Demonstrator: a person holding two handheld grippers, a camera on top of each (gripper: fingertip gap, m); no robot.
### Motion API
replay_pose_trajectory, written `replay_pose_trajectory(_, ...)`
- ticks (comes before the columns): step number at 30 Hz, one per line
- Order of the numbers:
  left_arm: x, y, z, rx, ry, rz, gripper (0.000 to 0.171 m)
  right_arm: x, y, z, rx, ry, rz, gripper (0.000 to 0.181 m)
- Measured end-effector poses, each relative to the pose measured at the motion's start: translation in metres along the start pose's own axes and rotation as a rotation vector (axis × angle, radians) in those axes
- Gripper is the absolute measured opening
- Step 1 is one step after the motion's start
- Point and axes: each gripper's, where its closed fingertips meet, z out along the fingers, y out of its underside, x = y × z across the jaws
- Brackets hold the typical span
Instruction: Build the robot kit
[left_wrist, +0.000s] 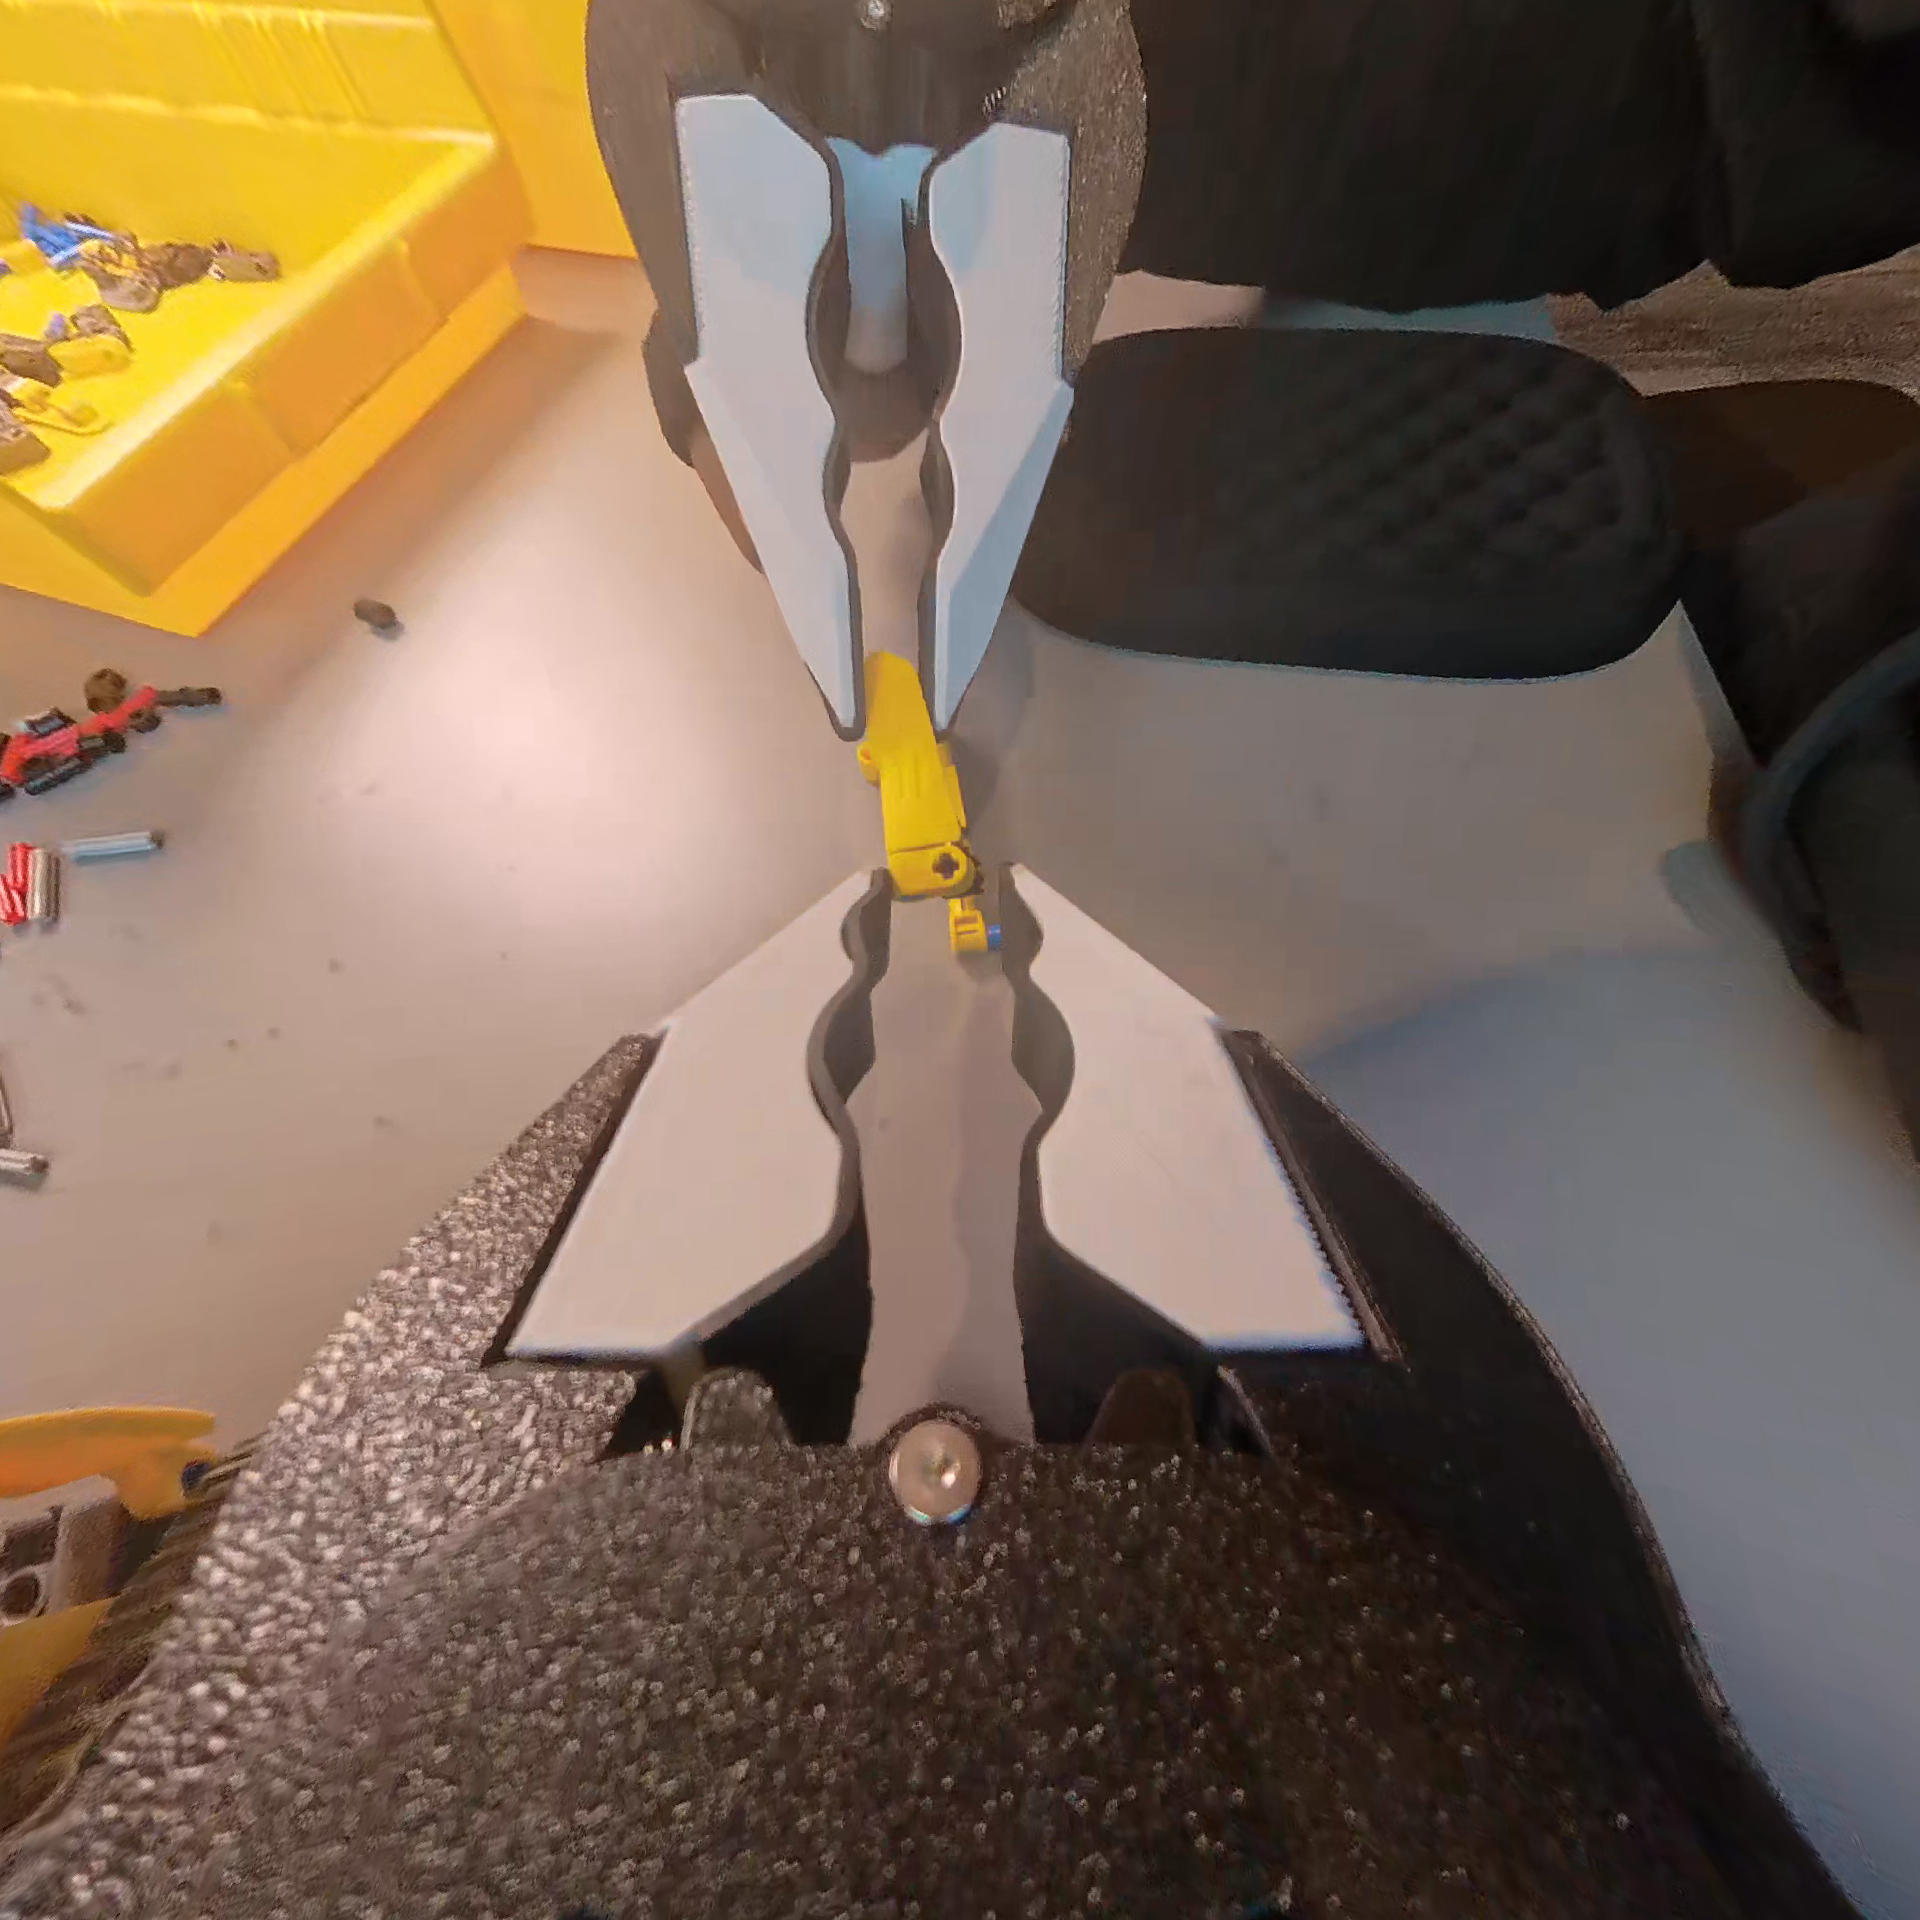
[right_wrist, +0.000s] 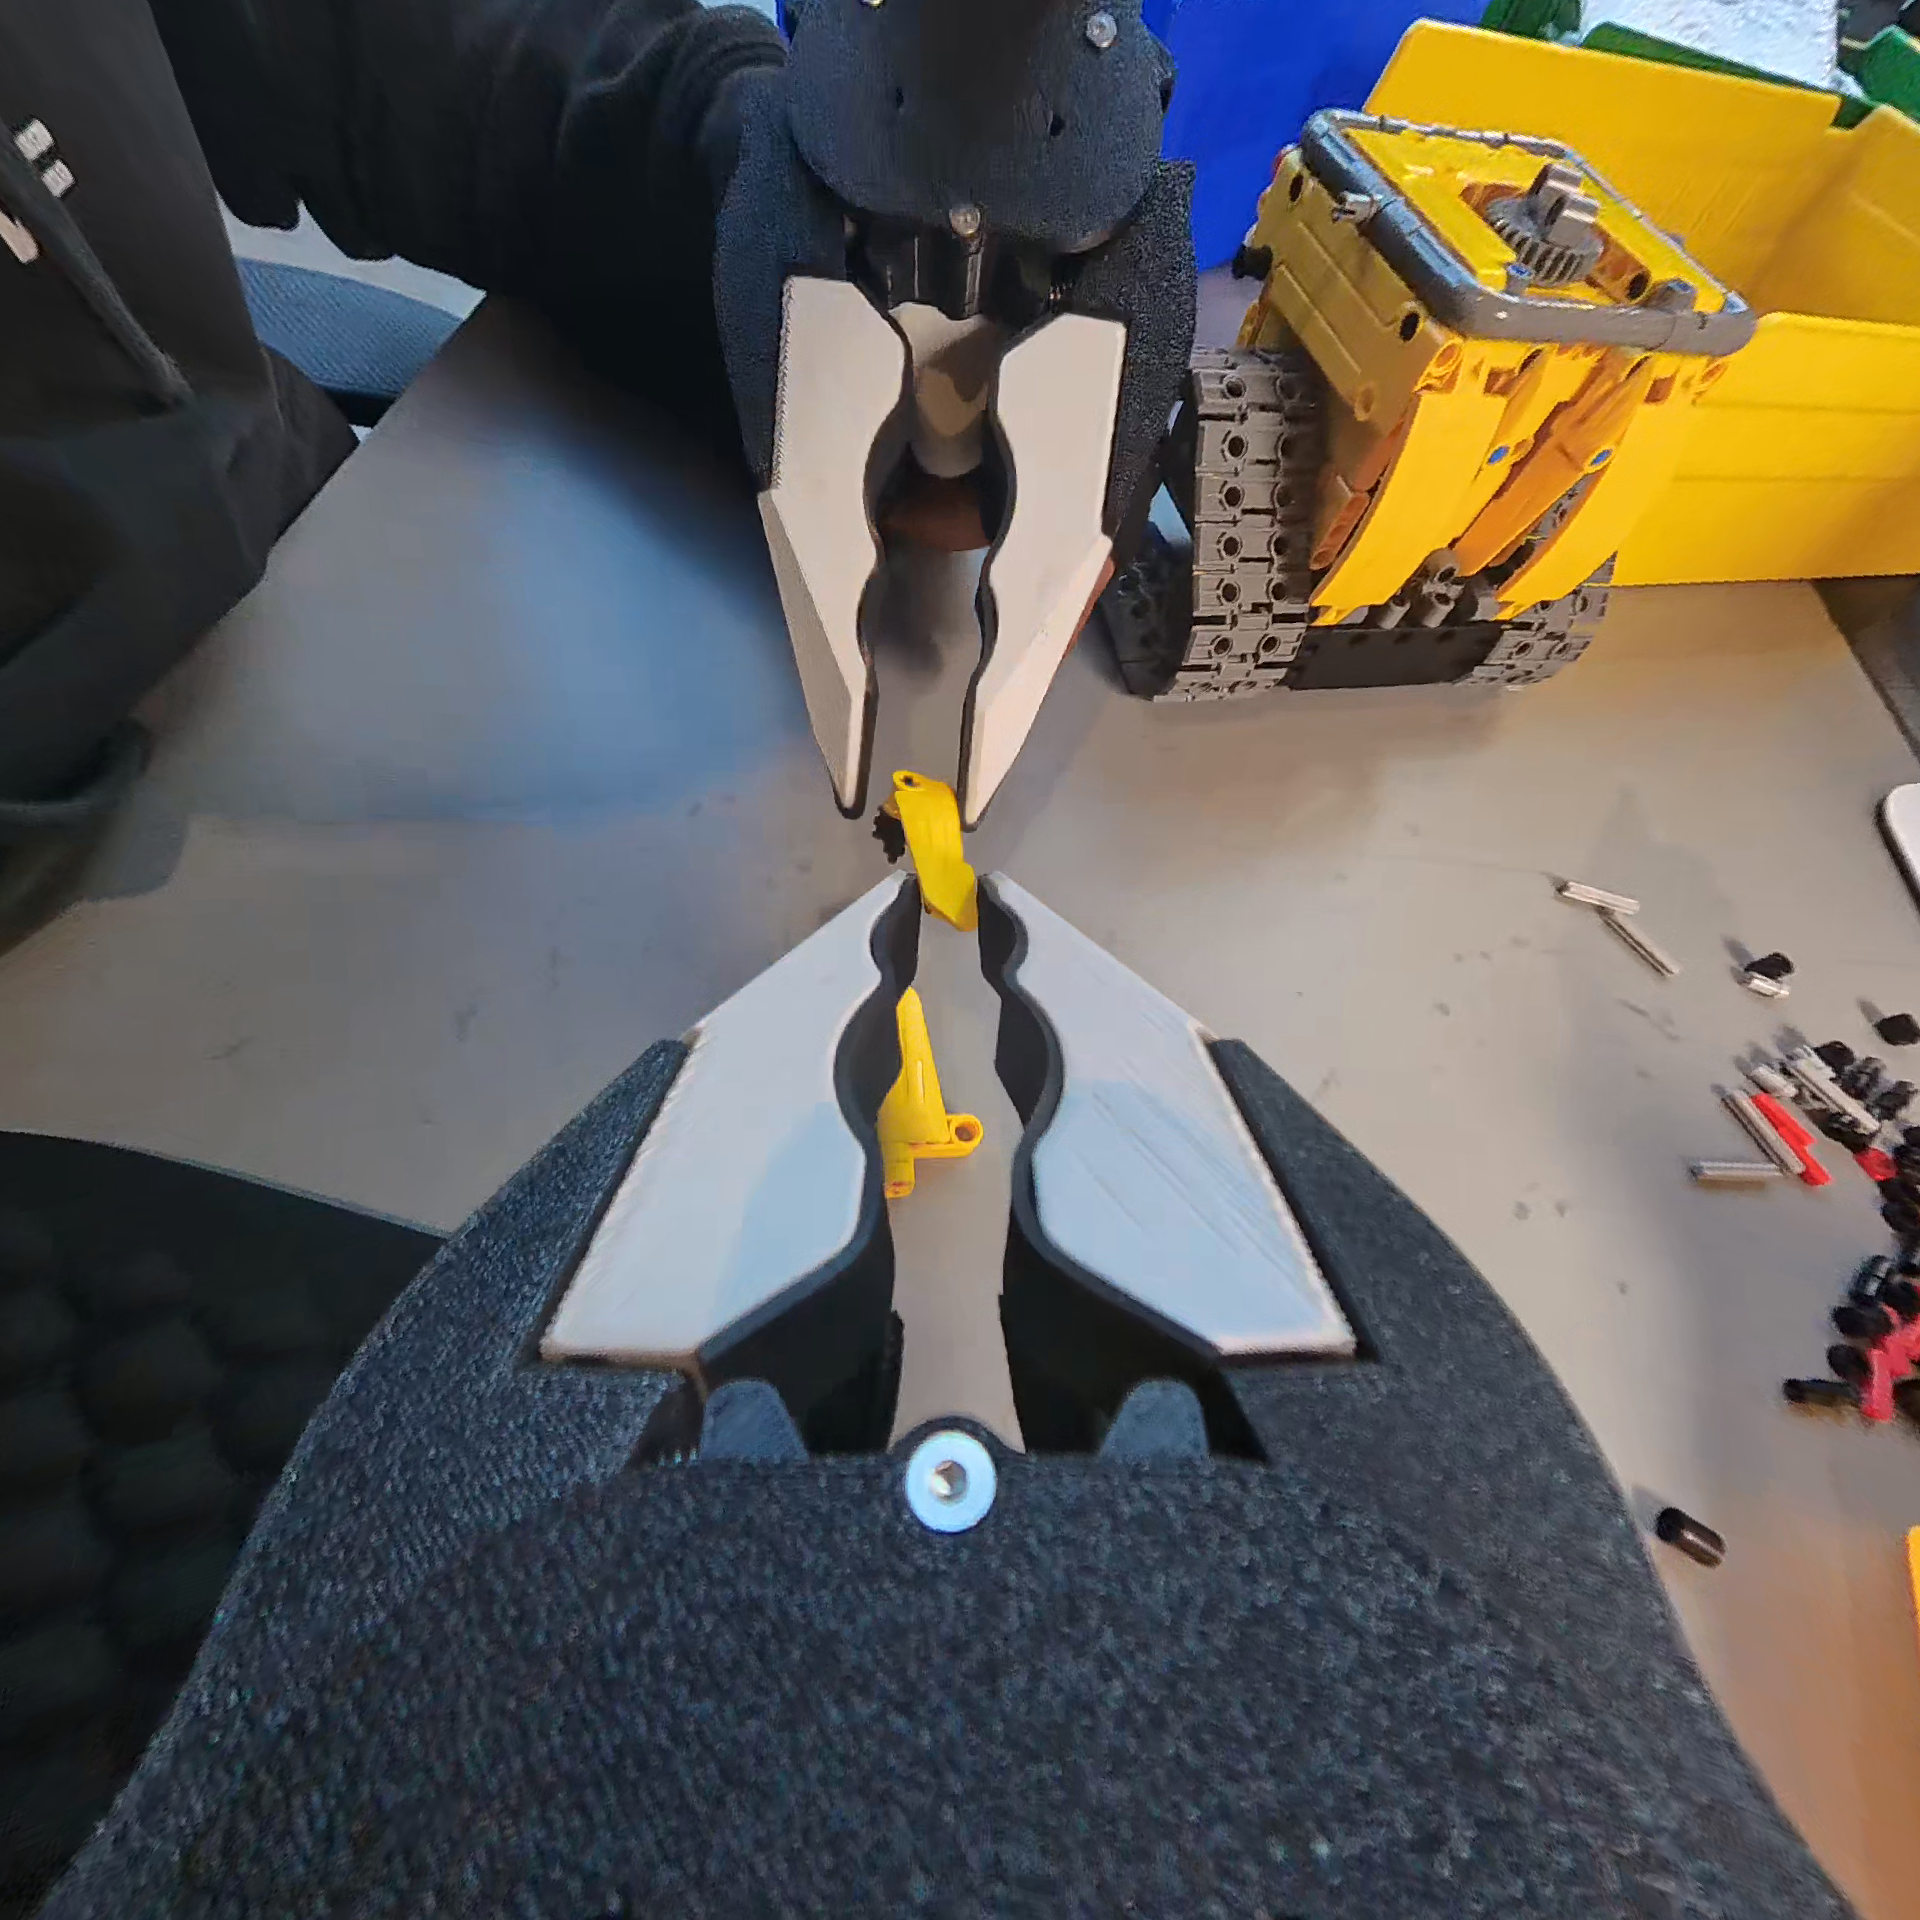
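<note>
A yellow part (left_wrist: 914, 774) is held by the right hand-held gripper (left_wrist: 900, 717), its long axis pointing toward the left hand-held gripper (left_wrist: 940, 878), which is open above the bench (left_wrist: 468, 935). No writing can be read.

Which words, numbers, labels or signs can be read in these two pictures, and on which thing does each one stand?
White print on the black garment, upper left of the right wrist view: cut off and blurred, not readable.
Yellow piece, tracked model, yellow bin, loose parts: no writing visible.
Left wrist view: nothing readable.
</note>
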Motion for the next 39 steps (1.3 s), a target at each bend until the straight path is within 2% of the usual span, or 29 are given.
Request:
replay_pose_trajectory(7, -0.002, 0.011, 0.007, -0.076, -0.002, -0.013, 0.016, -0.001, 0.011, 0.006, -0.025, -0.019, 0.01, 0.011)
replay_pose_trajectory(24, -0.002, 0.009, 0.008, -0.058, 0.038, -0.053, 0.015, -0.002, 0.007, 0.005, 0.037, -0.028, -0.018, 0.01)
replay_pose_trajectory(31, -0.008, 0.015, 0.01, -0.099, -0.004, -0.06, 0.015, 0.002, 0.018, 0.006, -0.03, -0.01, -0.004, 0.012)
replay_pose_trajectory(39, -0.012, 0.027, 0.014, -0.184, -0.05, -0.078, 0.015, 0.002, 0.038, -0.013, -0.142, -0.055, 0.08, 0.024)
